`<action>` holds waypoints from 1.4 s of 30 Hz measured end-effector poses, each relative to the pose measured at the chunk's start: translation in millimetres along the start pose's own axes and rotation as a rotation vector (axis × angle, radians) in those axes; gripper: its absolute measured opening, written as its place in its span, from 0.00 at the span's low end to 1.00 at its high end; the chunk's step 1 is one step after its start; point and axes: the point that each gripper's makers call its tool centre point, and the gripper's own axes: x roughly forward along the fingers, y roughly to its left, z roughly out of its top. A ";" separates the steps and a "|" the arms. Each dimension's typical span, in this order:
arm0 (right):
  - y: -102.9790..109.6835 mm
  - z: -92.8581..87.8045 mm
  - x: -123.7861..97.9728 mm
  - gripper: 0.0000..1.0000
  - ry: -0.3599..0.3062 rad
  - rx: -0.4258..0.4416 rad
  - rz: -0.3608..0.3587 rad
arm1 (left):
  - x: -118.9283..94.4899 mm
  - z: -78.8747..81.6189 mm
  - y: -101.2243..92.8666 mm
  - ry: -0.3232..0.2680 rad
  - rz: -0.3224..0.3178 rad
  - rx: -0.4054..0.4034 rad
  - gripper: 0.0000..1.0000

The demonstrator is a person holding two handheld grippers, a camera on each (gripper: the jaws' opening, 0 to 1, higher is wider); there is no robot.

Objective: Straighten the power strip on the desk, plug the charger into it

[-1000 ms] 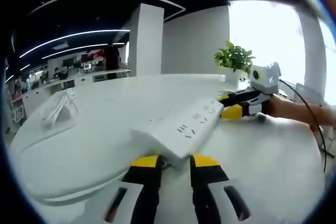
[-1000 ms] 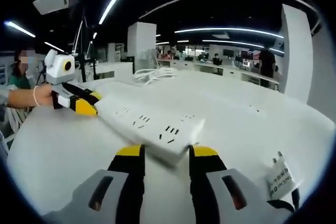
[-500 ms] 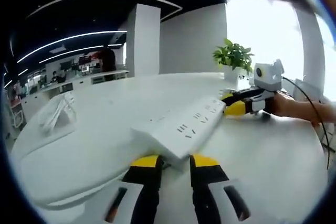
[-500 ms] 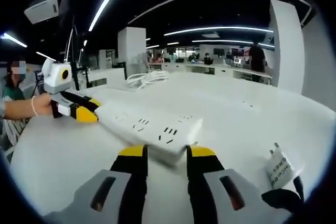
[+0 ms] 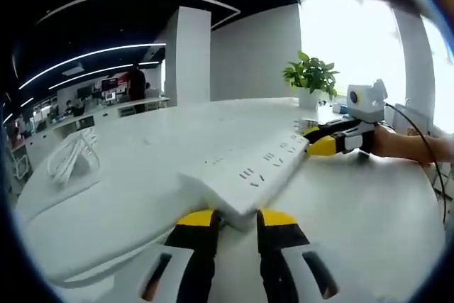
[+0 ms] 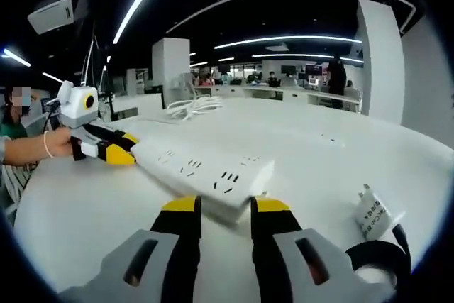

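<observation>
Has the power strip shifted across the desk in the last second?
Cannot tell: both claws hold the power strip and both cameras move; against the cable bundle it looks barely changed.

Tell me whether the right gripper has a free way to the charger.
Probably not yet: the right gripper is shut on the power strip's end. The charger lies beside it on bare desk, nothing between.
</observation>
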 end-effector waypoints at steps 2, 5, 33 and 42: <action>0.3 -0.3 -0.9 0.26 -0.002 0.002 -0.005 | 0.3 0.0 -0.3 0.002 -0.001 0.006 0.21; 1.3 -0.7 -3.0 0.26 -0.005 0.013 -0.010 | 0.9 0.0 -0.2 0.006 -0.002 0.013 0.21; -2.9 -2.8 -8.2 0.24 0.005 -0.001 -0.034 | 11.3 3.8 5.2 0.016 -0.003 0.031 0.22; -4.5 -3.2 -9.4 0.23 0.008 -0.010 -0.039 | 13.0 4.7 5.3 0.016 -0.007 0.030 0.21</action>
